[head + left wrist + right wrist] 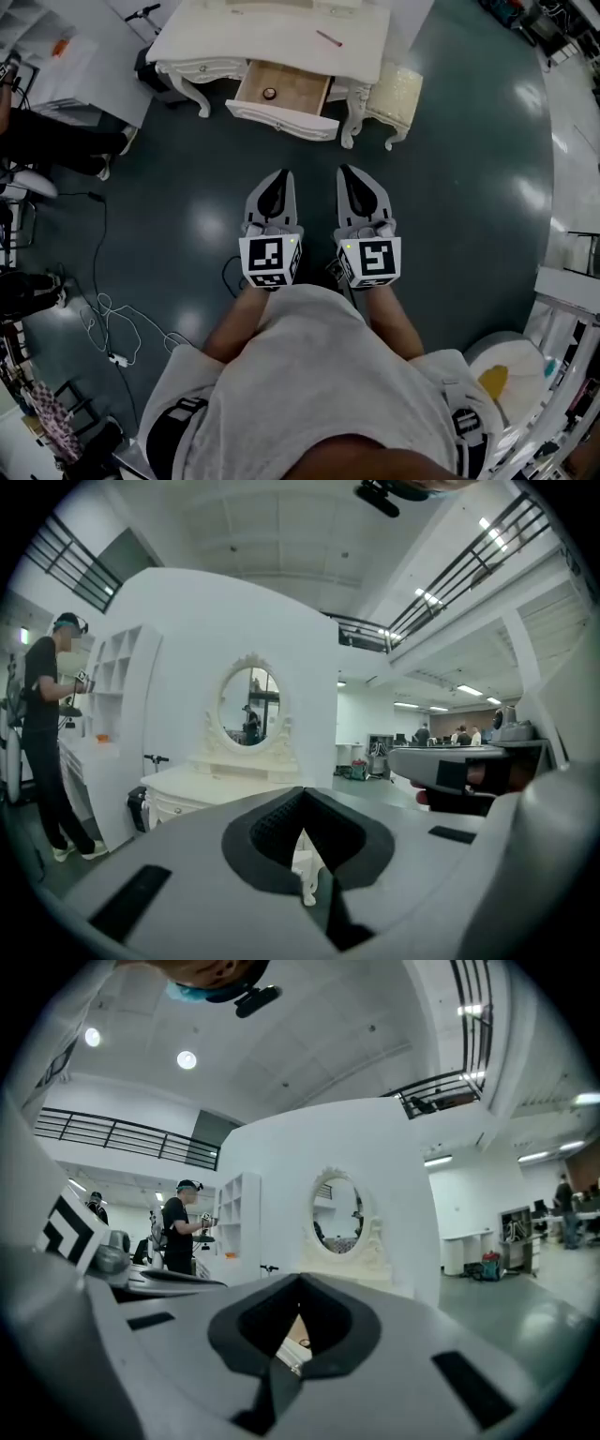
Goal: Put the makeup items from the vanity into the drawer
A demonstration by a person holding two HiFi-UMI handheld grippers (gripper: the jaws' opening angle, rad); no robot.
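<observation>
A cream vanity (281, 33) stands at the far side of the dark floor, and its wooden drawer (305, 96) is pulled out. A small round item (270, 94) lies in the drawer. A thin red stick (329, 38) rests on the vanity top. My left gripper (284, 174) and right gripper (343, 171) are held side by side at mid-floor, well short of the vanity, both shut and empty. In the left gripper view the shut jaws (302, 801) point at the vanity and its oval mirror (251, 705). Past the right gripper's shut jaws (300, 1284) the drawer (294, 1333) shows.
A padded stool (396, 94) stands right of the drawer. White cables (112, 328) trail over the floor at the left. A person (42, 733) works at white shelves left of the vanity. A white table (66, 56) fills the upper left.
</observation>
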